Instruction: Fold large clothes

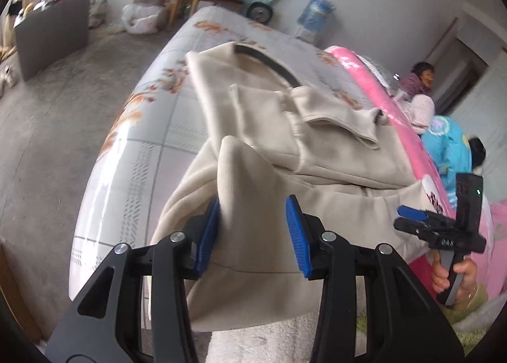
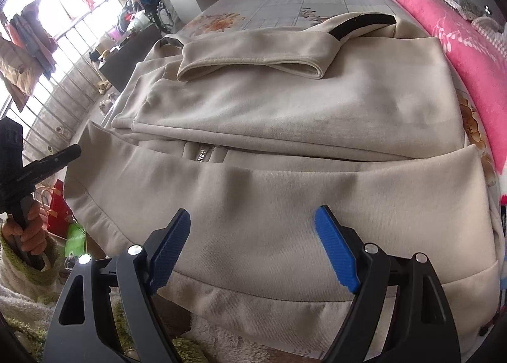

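Meanwhile, a beige jacket (image 2: 285, 116) lies half-folded on the bed (image 1: 133, 147), its hem at the near edge under both tools. Left tool (image 1: 253, 233) stands narrow around a raised fold of the jacket, grip uncertain. Right tool (image 2: 253, 249) gapes wide, empty, above the hem.

- Left claw (image 1: 253, 230): angled down over the near edge of the beige jacket (image 1: 253, 173), blue pads parted; a raised fold of cloth touches the left pad only.
- Right claw (image 2: 253, 249): tilted steeply down above the jacket's hem, jaws spread wide, nothing gripped.
- Each hand (image 1: 456, 277) wraps its claw's handle, beside the jacket.
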A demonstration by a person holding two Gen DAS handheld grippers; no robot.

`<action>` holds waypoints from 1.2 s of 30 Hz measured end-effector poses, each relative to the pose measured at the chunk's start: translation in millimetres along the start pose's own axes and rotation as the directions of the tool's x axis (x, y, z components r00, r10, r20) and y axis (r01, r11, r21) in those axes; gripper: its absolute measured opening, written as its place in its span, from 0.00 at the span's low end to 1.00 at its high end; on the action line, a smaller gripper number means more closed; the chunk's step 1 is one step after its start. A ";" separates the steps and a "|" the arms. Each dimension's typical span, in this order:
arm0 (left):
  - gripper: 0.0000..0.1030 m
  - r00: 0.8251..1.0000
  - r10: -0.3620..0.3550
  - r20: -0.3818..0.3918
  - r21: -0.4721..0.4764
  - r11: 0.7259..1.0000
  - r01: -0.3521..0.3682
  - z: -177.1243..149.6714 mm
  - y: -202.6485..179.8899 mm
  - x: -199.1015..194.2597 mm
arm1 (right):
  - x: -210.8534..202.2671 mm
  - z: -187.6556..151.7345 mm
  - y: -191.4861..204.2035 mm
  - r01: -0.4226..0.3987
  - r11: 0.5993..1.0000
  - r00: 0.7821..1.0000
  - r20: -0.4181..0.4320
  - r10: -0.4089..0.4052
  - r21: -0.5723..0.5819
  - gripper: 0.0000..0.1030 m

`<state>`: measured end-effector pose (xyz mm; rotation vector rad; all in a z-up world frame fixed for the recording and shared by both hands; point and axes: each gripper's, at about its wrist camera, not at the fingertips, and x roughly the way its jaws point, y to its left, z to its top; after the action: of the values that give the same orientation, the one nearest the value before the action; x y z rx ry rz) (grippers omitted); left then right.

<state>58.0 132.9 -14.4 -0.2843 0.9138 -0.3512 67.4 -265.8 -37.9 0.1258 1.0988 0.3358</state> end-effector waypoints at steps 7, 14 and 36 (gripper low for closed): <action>0.31 0.983 0.166 -0.080 -0.040 0.985 -0.169 1.4 10.2 29.1 | 0.8 0.3 -0.6 -0.005 1.000 1.000 0.008 0.005 0.007 0.78; 0.21 0.984 0.177 -0.010 0.053 0.983 -0.177 -2.1 -14.0 12.9 | 0.7 -0.6 -1.0 -0.004 1.000 1.000 0.011 0.004 0.008 0.78; 0.08 0.947 0.318 0.047 0.200 0.926 -0.321 -11.1 -36.8 16.4 | 2.3 -1.0 2.1 0.019 1.000 1.000 0.015 -0.019 -0.008 0.78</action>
<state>51.8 91.7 -18.5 0.0545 0.8853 -0.1388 66.9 -263.1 -39.8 0.1104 1.0831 0.3214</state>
